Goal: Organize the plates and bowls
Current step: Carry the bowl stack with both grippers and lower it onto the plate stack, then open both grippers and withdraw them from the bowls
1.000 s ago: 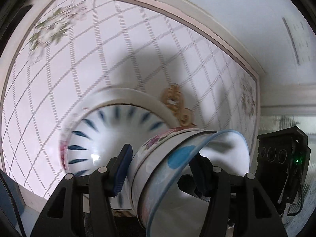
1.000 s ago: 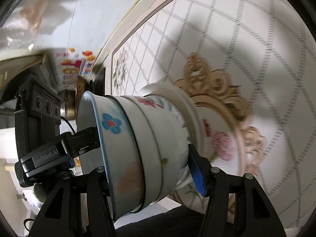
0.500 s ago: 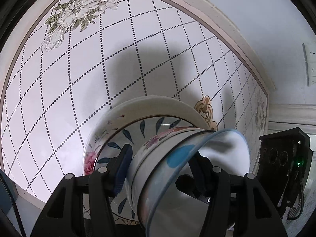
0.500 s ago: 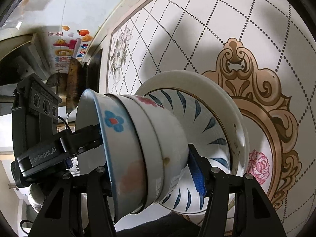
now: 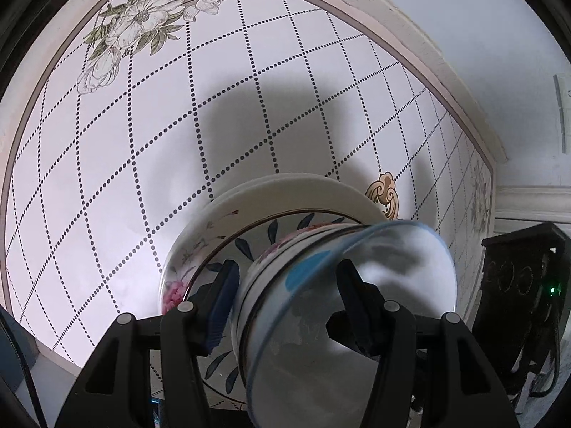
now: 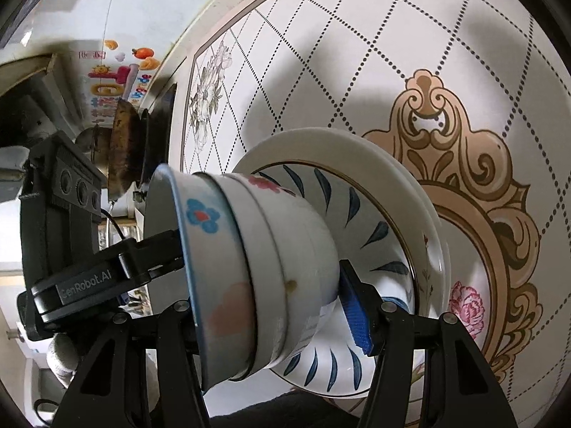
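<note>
both grippers clamp one nested stack of bowls (image 6: 257,271) from opposite sides: the left gripper (image 5: 285,306) with one finger inside the top bowl and one under the base, the right gripper (image 6: 264,306) the same way. the stack sits over the plates (image 6: 421,221) piled near the middle of the table (image 5: 178,107). whether the base already touches the top plate cannot be told. to do it well, lower level and centred, then let go with both sides together.
</note>
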Demonstrator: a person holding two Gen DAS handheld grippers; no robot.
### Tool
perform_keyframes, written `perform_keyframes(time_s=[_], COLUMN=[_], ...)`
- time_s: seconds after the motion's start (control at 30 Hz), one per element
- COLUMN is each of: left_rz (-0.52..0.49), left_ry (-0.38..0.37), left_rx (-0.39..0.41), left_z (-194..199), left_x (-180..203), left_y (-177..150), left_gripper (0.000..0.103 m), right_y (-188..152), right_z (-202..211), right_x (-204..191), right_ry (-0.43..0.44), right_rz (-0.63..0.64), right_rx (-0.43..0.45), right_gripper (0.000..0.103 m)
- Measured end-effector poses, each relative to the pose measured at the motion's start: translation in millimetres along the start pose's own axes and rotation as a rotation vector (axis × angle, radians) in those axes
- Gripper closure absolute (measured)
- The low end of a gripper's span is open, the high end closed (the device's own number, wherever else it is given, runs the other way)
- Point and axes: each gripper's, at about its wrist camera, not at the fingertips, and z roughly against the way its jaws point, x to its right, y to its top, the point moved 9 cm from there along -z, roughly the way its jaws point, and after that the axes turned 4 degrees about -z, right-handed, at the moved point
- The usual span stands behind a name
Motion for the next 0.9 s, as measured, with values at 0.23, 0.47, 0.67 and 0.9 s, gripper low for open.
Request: perform_keyframes(time_s=[0.23,0.47,0.67,0.9], left_rz=[-0.041,-0.119,-0.226,-0.365], left_ry=[0.053,0.16,0.214,0.25], left_rx=[0.021,0.135,0.246,0.359], left_z=[11,54,97,145], left_x=[-1,-9,-11,-8], left_y=[-6,-12,-25,-44], left_gripper=[0.049,0.048,0.048,0.011], right_y=[-4,-18,-34,-74], right_z=[1,24,65,110], right_x=[-1,-5,-36,-78], right_ry=[-0.022,-0.09,-0.177,-0.293], right_rz=[0.006,0.027,0.086,0.088], right_rx=[-0.004,0.054,0.205,0.42], right_gripper=[0.043,0.042,0.039,0.011])
